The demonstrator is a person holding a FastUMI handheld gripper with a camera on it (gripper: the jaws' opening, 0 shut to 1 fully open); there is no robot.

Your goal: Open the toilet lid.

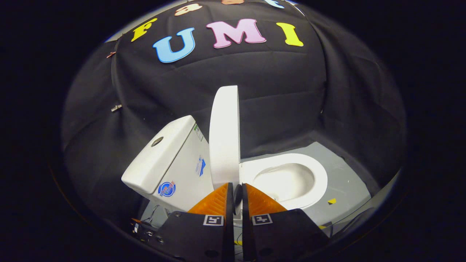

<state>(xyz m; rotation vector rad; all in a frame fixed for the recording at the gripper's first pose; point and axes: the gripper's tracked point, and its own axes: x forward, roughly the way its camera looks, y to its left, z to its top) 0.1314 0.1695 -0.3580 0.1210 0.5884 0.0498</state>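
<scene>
The white toilet lid point(224, 138) stands upright, seen edge-on, between the tank point(171, 160) and the open bowl with its white rim point(316, 174). My gripper point(236, 187) sits low, right at the lid's lower edge near the hinge. Its orange fingers point(214, 202) are drawn together with only a narrow dark slit between them. The lid is wider than that slit and rises just beyond the fingertips, not between them. Something small and dark shows in the slit; I cannot tell what it is.
The toilet rests on a grey floor point(346, 182) with a small yellow mark point(331, 201) beside the bowl. Cables and small hardware point(153, 218) lie low beside the tank. Black cloth walls close in behind and on both sides.
</scene>
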